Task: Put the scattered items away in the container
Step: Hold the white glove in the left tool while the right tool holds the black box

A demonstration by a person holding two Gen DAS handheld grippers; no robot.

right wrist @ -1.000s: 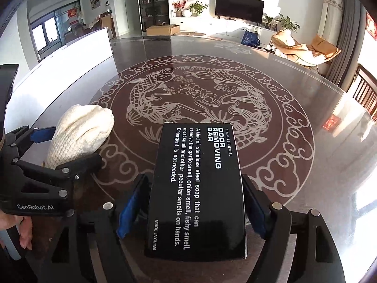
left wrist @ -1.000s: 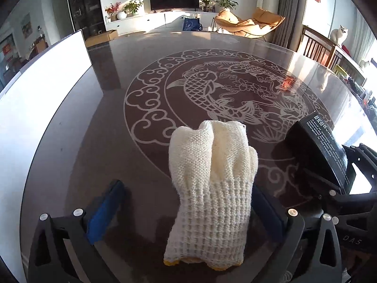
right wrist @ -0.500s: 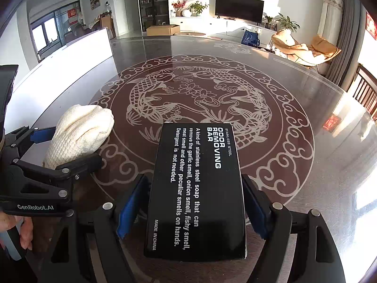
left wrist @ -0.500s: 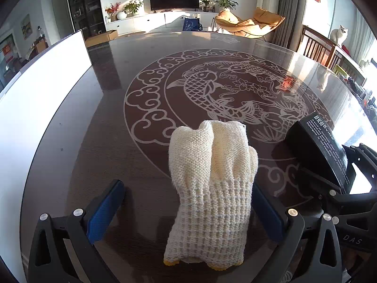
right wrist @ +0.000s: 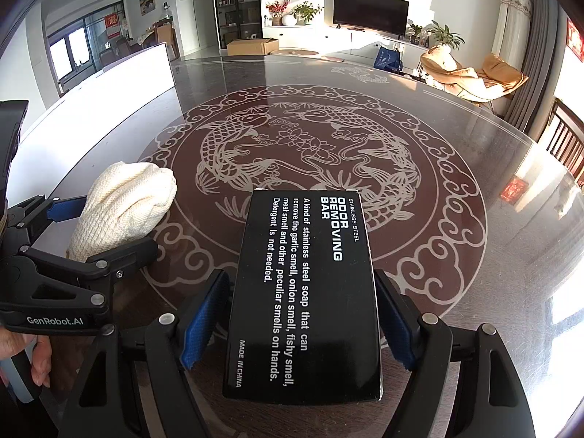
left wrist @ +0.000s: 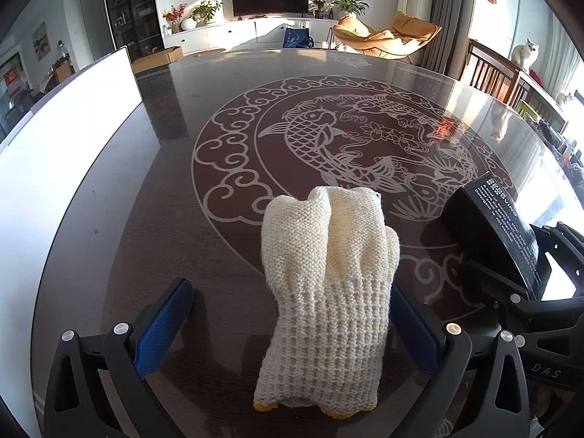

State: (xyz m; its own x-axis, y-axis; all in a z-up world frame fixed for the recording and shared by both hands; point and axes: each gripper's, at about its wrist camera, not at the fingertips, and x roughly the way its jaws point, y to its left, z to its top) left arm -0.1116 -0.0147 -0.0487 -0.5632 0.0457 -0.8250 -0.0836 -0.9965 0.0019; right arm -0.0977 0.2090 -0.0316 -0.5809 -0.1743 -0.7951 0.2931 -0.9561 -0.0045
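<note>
Pick-up step in hand. Left gripper [left wrist: 288,325] wide open astride the glove [left wrist: 325,277], right pad touching, left clear. Right gripper [right wrist: 303,321] straddles the box [right wrist: 306,292]; grip uncertain. Both rest on the table [right wrist: 474,255]. Next: close, lift, find the unseen container

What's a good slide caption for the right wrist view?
Right gripper straddles a black odor-removing bar box on the fish-patterned table; cream glove at left.

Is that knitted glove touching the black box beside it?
Apart. In the left wrist view, bare table shows between the glove and the black box.
</note>
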